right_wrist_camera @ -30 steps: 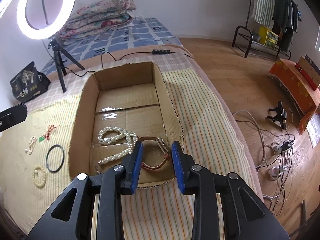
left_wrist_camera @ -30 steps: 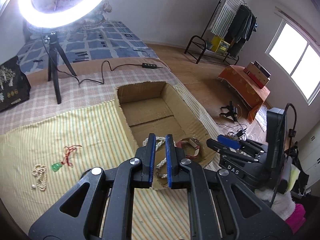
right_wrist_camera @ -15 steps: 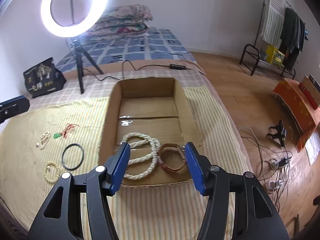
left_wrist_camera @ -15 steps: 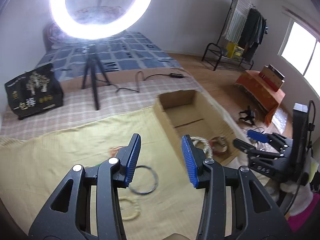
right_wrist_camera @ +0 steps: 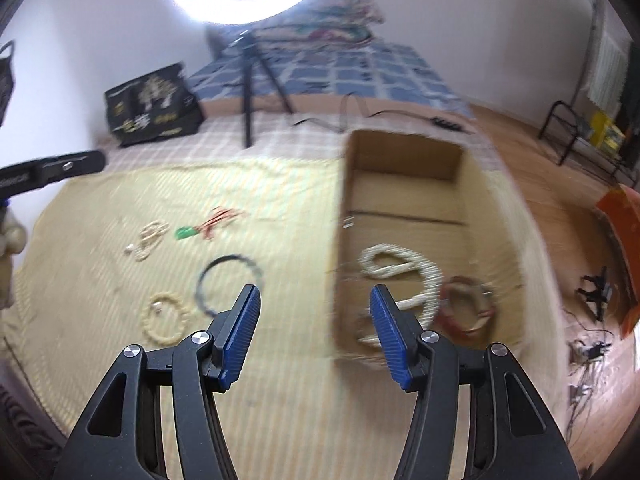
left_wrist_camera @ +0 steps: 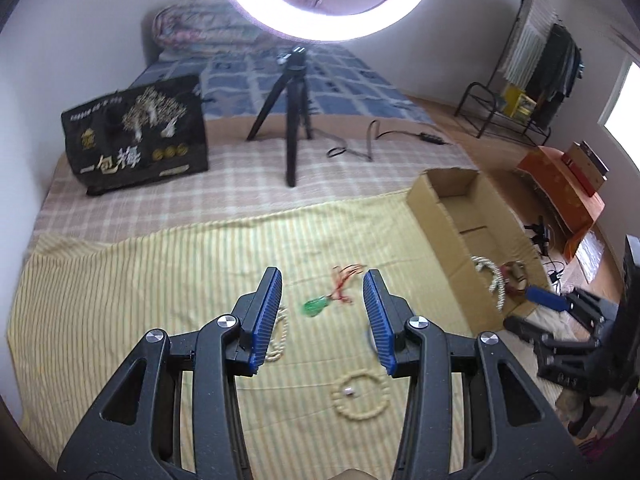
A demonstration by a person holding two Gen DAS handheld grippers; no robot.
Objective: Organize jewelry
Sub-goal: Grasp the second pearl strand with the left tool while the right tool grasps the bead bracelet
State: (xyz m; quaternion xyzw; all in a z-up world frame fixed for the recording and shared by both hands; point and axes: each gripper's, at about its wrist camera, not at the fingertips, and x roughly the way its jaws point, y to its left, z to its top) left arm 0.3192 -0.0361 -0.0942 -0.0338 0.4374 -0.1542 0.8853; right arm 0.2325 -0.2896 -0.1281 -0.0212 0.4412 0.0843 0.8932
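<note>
Green pendant (left_wrist_camera: 316, 306) w/ red cord, prob. jade.

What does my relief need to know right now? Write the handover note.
Left gripper: open, empty, over the cloth, framing the green pendant.
Right gripper: open, empty, near the box's left wall.
Done: pearl rope and brown bracelet lie in the box.
Left on the cloth: green pendant, pearl strand, black ring, bead bracelet.
Likely next: left takes the pendant.
</note>
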